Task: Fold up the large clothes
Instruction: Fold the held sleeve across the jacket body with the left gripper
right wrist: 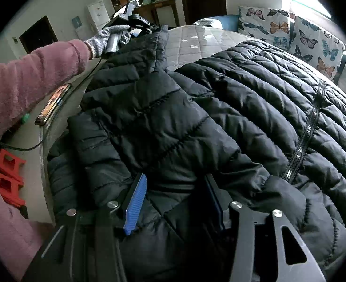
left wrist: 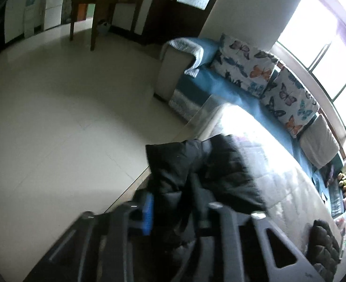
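Observation:
A large black quilted puffer jacket [right wrist: 231, 98] lies spread on a quilted grey table cover [right wrist: 191, 40], its zipper running down the right side. My right gripper [right wrist: 173, 199] is shut on a thick fold of the jacket at its near edge, blue pads pressing the fabric from both sides. My left gripper [left wrist: 175, 204] is shut on another part of the jacket [left wrist: 196, 164], which it holds lifted above the table's left edge. In the right wrist view the left gripper [right wrist: 140, 27] shows at the far left, held by a gloved hand with a pink sleeve.
A sofa with a blue cover [left wrist: 220, 84] and butterfly cushions [left wrist: 245, 63] stands behind the table. A phone [right wrist: 53, 104] lies on the table's left edge beside a black cable. Red stools [right wrist: 8, 176] stand on the floor at left. A wooden table [left wrist: 107, 9] stands far across the tiled floor.

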